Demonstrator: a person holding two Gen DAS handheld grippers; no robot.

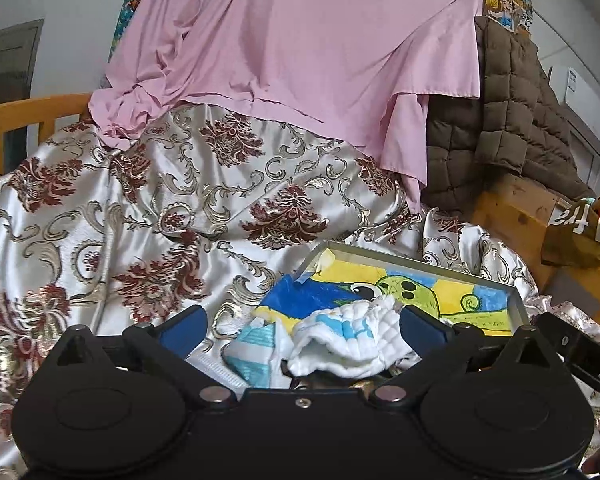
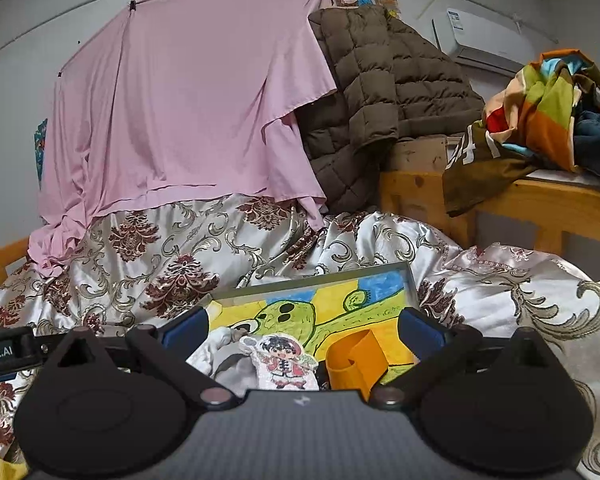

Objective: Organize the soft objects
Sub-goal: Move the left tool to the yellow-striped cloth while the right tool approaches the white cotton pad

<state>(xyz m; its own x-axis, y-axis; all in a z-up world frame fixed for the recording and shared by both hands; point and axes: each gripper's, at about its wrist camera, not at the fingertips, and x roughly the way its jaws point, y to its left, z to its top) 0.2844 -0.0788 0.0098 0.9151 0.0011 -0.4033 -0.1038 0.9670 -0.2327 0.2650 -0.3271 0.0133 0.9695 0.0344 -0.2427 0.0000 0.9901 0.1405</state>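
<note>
A metal tray (image 1: 516,300) lined with a yellow, blue and green drawing lies on the patterned satin bedspread (image 1: 140,220). My left gripper (image 1: 300,328) is open at the tray's near left corner, with a white and blue quilted cloth (image 1: 352,340) and a blue-striped cloth (image 1: 256,356) between its fingers. In the right wrist view my right gripper (image 2: 300,332) is open over the same tray (image 2: 410,280). Between its fingers lie a grey-white soft cloth (image 2: 224,356), a cartoon-figure plush patch (image 2: 288,364) and an orange curled band (image 2: 356,360).
A pink sheet (image 1: 300,48) hangs at the back beside a brown quilted jacket (image 1: 508,120) on a wooden shelf (image 2: 520,200). Colourful clothes (image 2: 548,108) pile on the shelf at right. A wooden bed rail (image 1: 20,116) stands at left.
</note>
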